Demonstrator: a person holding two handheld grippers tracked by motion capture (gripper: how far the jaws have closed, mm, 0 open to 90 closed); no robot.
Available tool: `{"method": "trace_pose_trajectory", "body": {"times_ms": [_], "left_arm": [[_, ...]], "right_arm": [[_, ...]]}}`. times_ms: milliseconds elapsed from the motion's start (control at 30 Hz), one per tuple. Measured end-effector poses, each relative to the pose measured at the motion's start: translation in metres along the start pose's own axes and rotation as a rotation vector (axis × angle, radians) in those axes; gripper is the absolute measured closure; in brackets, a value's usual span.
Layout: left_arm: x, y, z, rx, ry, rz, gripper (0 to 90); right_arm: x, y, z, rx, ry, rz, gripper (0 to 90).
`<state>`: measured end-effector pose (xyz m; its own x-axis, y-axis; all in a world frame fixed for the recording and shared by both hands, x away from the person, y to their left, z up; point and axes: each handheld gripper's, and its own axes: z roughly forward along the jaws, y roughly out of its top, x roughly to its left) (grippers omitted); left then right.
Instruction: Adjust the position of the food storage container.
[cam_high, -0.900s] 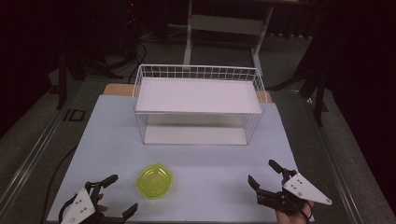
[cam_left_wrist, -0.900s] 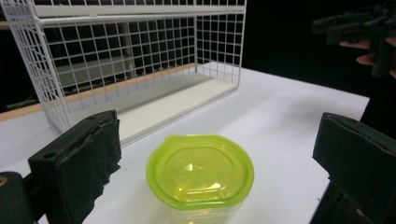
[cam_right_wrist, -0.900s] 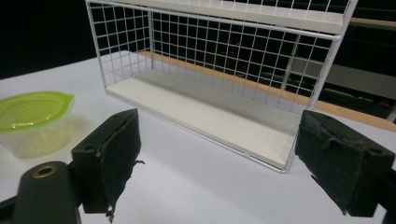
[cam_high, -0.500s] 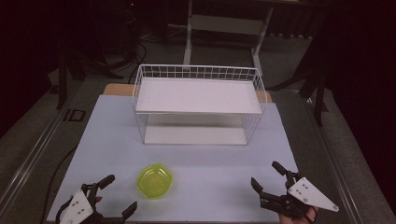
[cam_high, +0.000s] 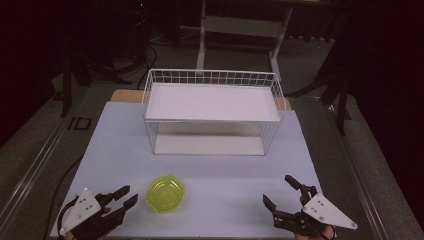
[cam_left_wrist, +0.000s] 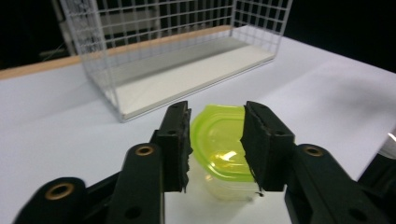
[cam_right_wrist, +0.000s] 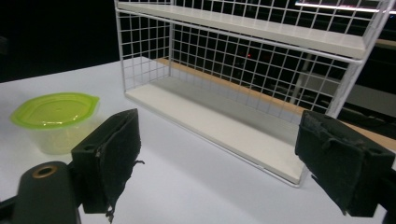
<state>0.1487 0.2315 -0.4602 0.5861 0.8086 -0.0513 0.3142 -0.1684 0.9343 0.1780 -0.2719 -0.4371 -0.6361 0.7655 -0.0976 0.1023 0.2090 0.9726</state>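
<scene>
My tub (cam_high: 166, 193) sits on the counter (cam_high: 220, 170) near its front edge, with bare room between it and the rack (cam_high: 212, 112) behind. My left hand-held gripper (cam_high: 127, 197), jaws apart, is just left of the tub, not touching. My right hand-held gripper (cam_high: 281, 194), jaws wide apart and empty, is well off to the tub's right.

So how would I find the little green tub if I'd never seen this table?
Start at the white wire rack standing in the middle of the table. Come toward the near edge, a little left: the green tub sits there alone. It is the only bright, see-through thing, with a lime lid on top.
</scene>
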Motion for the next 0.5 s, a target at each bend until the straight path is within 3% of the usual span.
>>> {"method": "trace_pose_trajectory", "body": {"times_ms": [100, 167, 200, 267, 367, 433, 500], "left_arm": [[-0.004, -0.004, 0.004, 0.028, 0.024, 0.013, 64.3], [-0.010, -0.007, 0.009, 0.101, 0.074, 0.006, 64.5], [-0.012, -0.008, 0.010, 0.111, 0.077, -0.008, 67.2], [-0.017, -0.008, 0.012, 0.165, 0.135, -0.011, 71.2], [-0.019, -0.010, 0.017, 0.226, 0.145, -0.027, 80.1], [-0.018, -0.014, 0.020, 0.260, 0.147, -0.061, 89.4], [-0.017, -0.019, 0.025, 0.316, 0.138, -0.091, 90.0]], "right_arm": [[0.001, 0.000, 0.000, 0.001, 0.003, -0.001, 14.1], [0.001, 0.000, 0.000, 0.000, 0.008, -0.002, 14.1], [0.001, 0.000, 0.000, 0.000, 0.009, -0.003, 14.2], [0.001, 0.000, 0.000, -0.002, 0.017, 0.000, 14.2], [0.002, 0.000, 0.001, -0.002, 0.024, -0.001, 14.2], [0.002, 0.000, 0.000, -0.002, 0.026, -0.003, 14.2], [0.002, 0.000, 0.000, -0.007, 0.029, 0.000, 14.2]]}}
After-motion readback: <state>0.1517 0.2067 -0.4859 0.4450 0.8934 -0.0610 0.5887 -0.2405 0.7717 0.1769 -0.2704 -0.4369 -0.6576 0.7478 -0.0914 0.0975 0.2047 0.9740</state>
